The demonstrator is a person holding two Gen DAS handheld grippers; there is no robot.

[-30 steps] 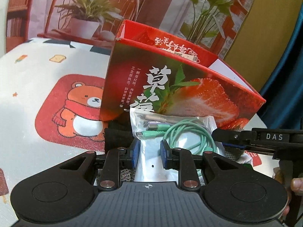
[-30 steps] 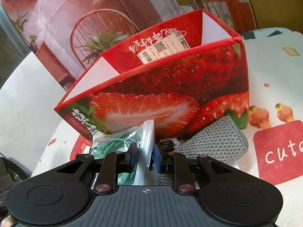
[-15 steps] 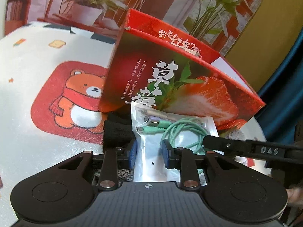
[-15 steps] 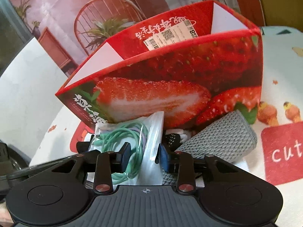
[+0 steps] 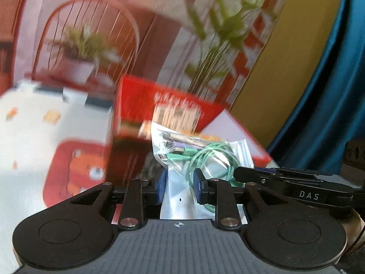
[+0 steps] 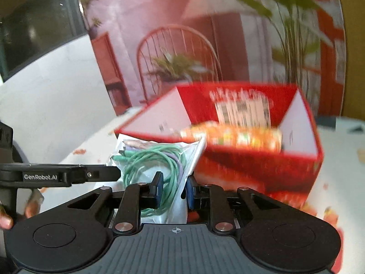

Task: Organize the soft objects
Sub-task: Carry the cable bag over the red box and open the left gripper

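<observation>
Clear bag of cables pinched by both tongs, left and right. Jaws just closing further on it. Red box at one o'clock, open-topped.

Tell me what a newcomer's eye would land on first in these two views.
First, the clear bag of green cables, pinched from both sides by the left gripper and the right gripper and held up in front of the box. Right behind it stands the open red strawberry box, with an orange packet lying inside.
</observation>
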